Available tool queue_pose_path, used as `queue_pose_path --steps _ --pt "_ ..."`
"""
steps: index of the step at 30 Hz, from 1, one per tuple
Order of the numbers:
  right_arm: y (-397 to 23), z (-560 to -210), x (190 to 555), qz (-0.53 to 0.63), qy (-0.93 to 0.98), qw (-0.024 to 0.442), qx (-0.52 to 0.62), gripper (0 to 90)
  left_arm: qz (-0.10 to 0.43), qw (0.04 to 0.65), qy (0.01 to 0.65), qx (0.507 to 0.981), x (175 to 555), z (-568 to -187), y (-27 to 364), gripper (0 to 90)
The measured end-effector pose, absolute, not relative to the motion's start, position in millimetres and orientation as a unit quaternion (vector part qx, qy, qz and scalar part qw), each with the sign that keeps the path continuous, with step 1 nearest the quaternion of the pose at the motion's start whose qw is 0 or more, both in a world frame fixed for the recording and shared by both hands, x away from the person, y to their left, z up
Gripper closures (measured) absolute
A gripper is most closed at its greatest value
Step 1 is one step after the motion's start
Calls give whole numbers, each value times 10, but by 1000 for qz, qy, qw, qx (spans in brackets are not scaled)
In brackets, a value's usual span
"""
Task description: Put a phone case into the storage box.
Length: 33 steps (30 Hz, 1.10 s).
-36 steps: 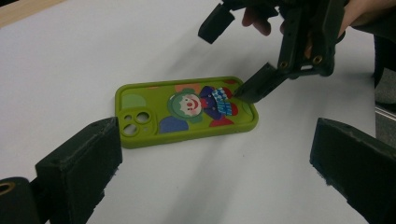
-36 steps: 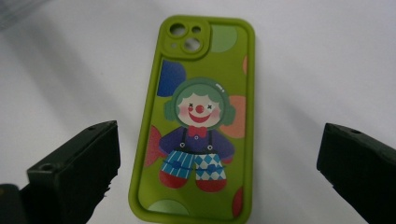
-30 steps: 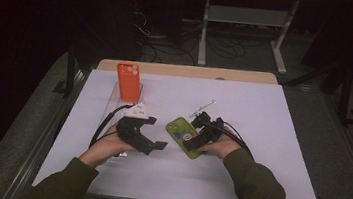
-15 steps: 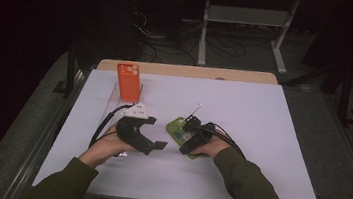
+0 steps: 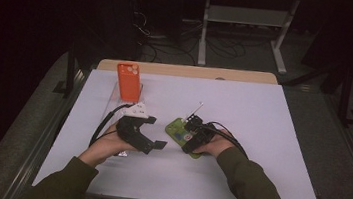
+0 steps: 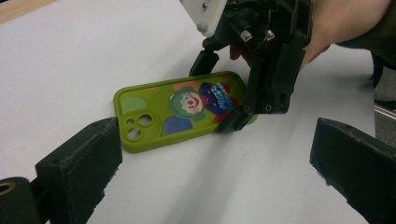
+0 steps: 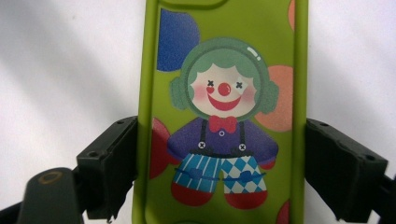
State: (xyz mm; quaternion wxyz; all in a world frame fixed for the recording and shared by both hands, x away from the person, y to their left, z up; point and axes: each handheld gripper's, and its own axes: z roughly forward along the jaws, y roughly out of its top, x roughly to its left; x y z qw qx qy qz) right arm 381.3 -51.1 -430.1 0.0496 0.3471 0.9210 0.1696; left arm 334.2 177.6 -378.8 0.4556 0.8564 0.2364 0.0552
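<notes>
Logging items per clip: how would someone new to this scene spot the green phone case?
Start at the white table and go to its near middle, where the right tongs straddle the green case. It lies flat, printed with a clown and coloured dots, unlike the plain orange case standing farther back on the left.

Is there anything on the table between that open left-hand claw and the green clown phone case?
Nothing: in the left gripper view, only bare white table lies between the left gripper and the green phone case.
</notes>
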Motion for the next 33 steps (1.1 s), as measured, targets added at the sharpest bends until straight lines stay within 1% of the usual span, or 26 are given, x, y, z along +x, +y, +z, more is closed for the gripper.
queue_pose_path --steps 4,6,7,10,12,15,17,18,22,23,27,33 --pt "-605 -4265 3825 172 926 52 333 155 61 450 230 861 3345 -3775 1769 21" --pt "-680 -4217 3823 179 926 45 330 155 61 447 225 864 3350 -3766 1762 21" --pt "-726 -4198 3832 173 931 52 316 155 61 447 221 865 3353 -3762 1759 21" --pt "-843 -4096 3823 179 936 48 299 155 70 441 202 872 3369 -3739 1738 21" --pt "-874 -4065 3818 186 936 45 295 155 65 445 203 870 3365 -3737 1719 21" --pt "-977 -3955 3809 193 944 50 262 154 61 438 184 878 3375 -3716 1675 21" --pt "-1023 -3909 3806 196 948 44 248 154 71 421 158 890 3388 -3696 1610 21" --pt "-1044 -3890 3800 196 951 43 234 154 68 416 152 894 3396 -3693 1586 21" --pt "-1088 -3833 3756 207 959 33 192 154 76 407 146 899 3424 -3681 1525 21" --pt "-1088 -3824 3741 207 960 29 184 154 66 408 146 899 3454 -3682 1492 21" --pt "-1059 -3800 3695 202 967 18 153 154 62 406 138 901 3489 -3694 1450 21" --pt "-994 -3773 3656 203 973 13 113 154 45 408 105 906 3534 -3701 1392 21"
